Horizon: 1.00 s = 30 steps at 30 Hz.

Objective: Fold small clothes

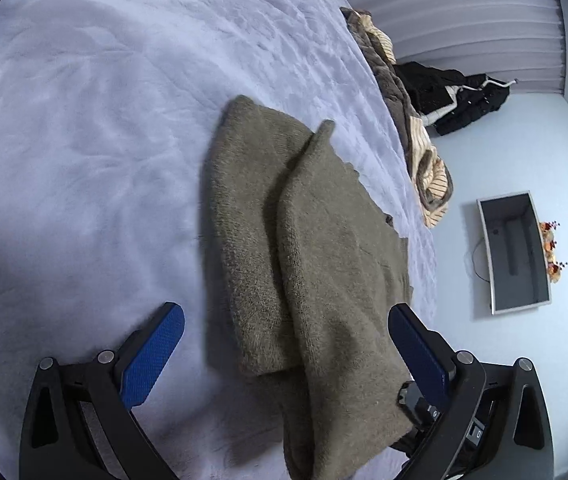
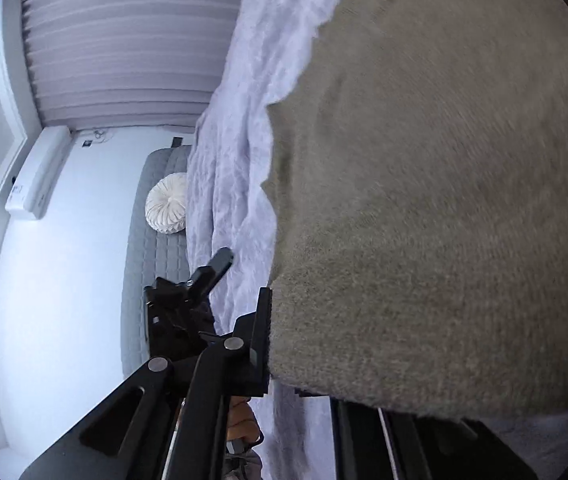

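An olive-green knit sweater (image 1: 308, 248) lies partly folded on the pale lilac blanket (image 1: 84, 140), one layer lapped over another. My left gripper (image 1: 286, 344) is open, its blue pads (image 1: 152, 360) on either side of the sweater's near end, holding nothing. In the right wrist view the sweater (image 2: 444, 200) fills the right side, draped over my right gripper (image 2: 324, 340). Only its left finger (image 2: 262, 336) shows, pressed against the knit edge; the other is hidden under the fabric. The other gripper's black body (image 2: 188, 300) shows beside it.
A brown and cream striped garment (image 1: 416, 136) lies along the bed's far edge, with a black garment (image 1: 456, 96) beyond it. A wall-mounted TV (image 1: 516, 252) and pleated curtains (image 1: 464, 12) lie beyond. A round white cushion (image 2: 166, 208) sits on a grey bench (image 2: 152, 256).
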Motion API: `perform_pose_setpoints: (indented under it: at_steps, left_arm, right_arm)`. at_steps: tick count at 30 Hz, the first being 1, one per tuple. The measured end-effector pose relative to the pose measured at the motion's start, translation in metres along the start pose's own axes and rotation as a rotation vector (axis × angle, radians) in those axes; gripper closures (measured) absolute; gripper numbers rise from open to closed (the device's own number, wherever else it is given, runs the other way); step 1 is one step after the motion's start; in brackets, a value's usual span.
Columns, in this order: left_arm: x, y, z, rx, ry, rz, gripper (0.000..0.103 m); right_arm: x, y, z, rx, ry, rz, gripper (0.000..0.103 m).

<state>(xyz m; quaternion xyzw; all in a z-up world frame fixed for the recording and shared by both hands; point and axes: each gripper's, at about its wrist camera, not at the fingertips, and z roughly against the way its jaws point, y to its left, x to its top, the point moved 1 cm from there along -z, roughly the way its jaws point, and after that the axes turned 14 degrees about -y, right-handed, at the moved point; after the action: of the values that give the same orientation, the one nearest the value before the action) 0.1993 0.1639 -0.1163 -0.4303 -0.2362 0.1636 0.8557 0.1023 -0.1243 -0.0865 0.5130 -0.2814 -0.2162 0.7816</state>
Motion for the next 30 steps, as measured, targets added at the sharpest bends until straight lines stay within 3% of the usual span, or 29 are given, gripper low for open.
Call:
perform_pose_setpoints:
  at_steps: [5, 8, 9, 10, 14, 17, 18, 19, 23, 26, 28, 30]
  left_arm:
    - [0.002, -0.031, -0.037, -0.076, 0.063, -0.03, 0.001]
    - [-0.002, -0.048, -0.05, -0.048, 0.071, -0.074, 0.002]
    - [-0.004, -0.054, -0.055, -0.022, 0.074, -0.108, 0.008]
    - [-0.005, -0.057, -0.057, 0.003, 0.079, -0.135, 0.022]
    - [-0.011, -0.057, -0.066, 0.117, 0.098, -0.238, 0.041]
    - [-0.014, -0.057, -0.068, 0.147, 0.101, -0.273, 0.042]
    - [-0.015, -0.058, -0.068, 0.159, 0.096, -0.285, 0.051]
    - [-0.016, -0.061, -0.068, 0.191, 0.089, -0.311, 0.068]
    - [-0.019, -0.077, -0.064, 0.236, 0.058, -0.38, 0.078]
    - [-0.021, -0.106, -0.054, 0.212, 0.017, -0.418, 0.08]
    - [-0.023, -0.133, -0.048, 0.175, -0.006, -0.455, 0.08]
    - [-0.027, -0.164, -0.046, 0.121, -0.018, -0.502, 0.08]
  right_arm:
    - [0.006, 0.015, 0.004, 0.02, 0.007, 0.065, 0.095]
    - [-0.002, 0.008, 0.0, -0.031, 0.065, 0.088, 0.095]
    - [-0.006, 0.004, -0.002, -0.065, 0.114, 0.102, 0.095]
    - [-0.009, -0.001, -0.003, -0.098, 0.156, 0.114, 0.094]
    - [-0.018, -0.004, 0.015, -0.228, 0.279, 0.239, 0.091]
    - [-0.008, 0.013, 0.042, -0.225, 0.252, 0.367, 0.091]
    - [-0.001, 0.019, 0.052, -0.234, 0.215, 0.413, 0.091]
    - [0.007, 0.024, 0.058, -0.259, 0.167, 0.46, 0.091]
    - [0.044, 0.023, 0.063, -0.426, 0.017, 0.593, 0.091]
    - [0.056, -0.021, 0.036, -0.541, 0.12, 0.519, 0.094]
    - [0.055, -0.035, 0.035, -0.5, 0.098, 0.484, 0.095]
    - [0.052, -0.03, 0.039, -0.486, 0.09, 0.532, 0.096]
